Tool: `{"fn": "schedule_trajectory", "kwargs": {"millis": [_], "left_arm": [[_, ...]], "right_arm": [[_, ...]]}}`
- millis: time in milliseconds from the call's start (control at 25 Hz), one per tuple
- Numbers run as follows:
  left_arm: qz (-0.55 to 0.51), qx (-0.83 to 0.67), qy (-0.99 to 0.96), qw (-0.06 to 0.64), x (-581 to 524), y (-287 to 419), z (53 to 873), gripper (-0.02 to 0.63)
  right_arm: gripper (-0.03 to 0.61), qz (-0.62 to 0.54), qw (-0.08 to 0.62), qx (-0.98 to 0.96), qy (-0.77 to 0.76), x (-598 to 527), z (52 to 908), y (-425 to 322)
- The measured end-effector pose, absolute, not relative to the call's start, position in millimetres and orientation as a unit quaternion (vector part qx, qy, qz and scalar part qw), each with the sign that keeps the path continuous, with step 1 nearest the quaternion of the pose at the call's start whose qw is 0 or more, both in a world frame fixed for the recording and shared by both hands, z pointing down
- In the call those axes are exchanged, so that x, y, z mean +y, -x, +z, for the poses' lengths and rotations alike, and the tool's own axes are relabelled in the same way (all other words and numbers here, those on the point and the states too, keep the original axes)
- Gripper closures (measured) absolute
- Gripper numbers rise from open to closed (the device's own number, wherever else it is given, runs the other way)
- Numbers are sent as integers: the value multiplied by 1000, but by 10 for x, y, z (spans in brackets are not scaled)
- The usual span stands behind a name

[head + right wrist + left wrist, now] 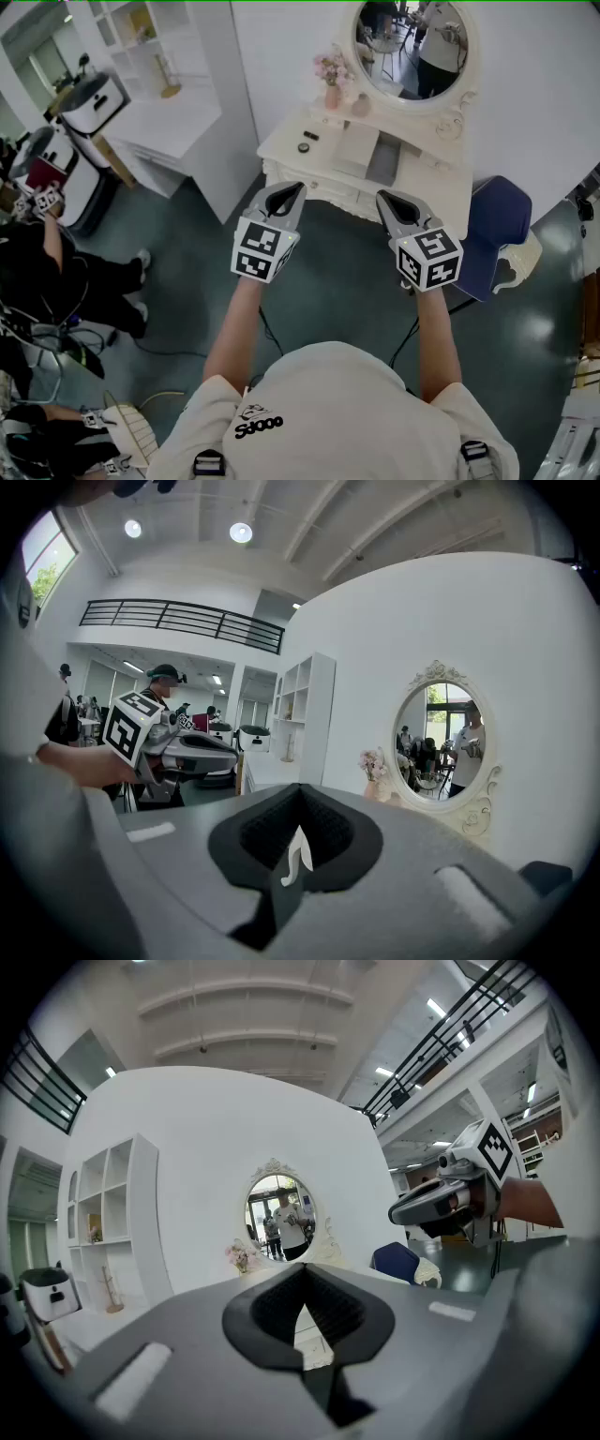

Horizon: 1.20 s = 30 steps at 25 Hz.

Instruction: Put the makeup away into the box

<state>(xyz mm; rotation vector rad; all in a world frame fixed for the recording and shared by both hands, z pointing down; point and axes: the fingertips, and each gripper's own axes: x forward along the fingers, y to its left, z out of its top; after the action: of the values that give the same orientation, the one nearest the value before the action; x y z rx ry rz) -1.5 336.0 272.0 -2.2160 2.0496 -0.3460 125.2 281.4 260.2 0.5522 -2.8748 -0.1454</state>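
Hovering before the dressing table (281, 153), left gripper (297, 190) and right gripper (382, 198) are pressed together, empty; only the head view shows dark items (310, 137) near its left edge.

At upper centre, a vase (332, 94) and a box (358, 150) sit on the dressing table (286, 155) below the mirror (412, 42); a chair (499, 220) stands to its right.

A: Entry one, head view?
B: Worn on the person's head and facing steeply down. The left gripper (298, 187) and right gripper (382, 197) are close below, with the dressing table (286, 148) just beyond.

A: Entries two and three?
B: One camera rides on each gripper, looking roughly level along its own jaws, which sit very near the lens. Each catches the other gripper at its edge.

A: Shared ground?
B: All three show the oval mirror (412, 45) and, it seems, the flower vase (333, 96), though it is small in the gripper views.
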Motion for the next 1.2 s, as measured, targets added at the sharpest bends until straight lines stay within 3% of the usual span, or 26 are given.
{"fn": "schedule_trajectory", "kwargs": {"millis": [800, 1200], "left_arm": [[-111, 663, 739, 46, 3657, 278, 2870, 595], [-116, 671, 731, 40, 3132, 575, 2952, 595]], "right_arm": [[577, -39, 88, -975, -201, 3122, 2658, -993], [577, -36, 66, -978, -193, 2560, 2664, -681]]}}
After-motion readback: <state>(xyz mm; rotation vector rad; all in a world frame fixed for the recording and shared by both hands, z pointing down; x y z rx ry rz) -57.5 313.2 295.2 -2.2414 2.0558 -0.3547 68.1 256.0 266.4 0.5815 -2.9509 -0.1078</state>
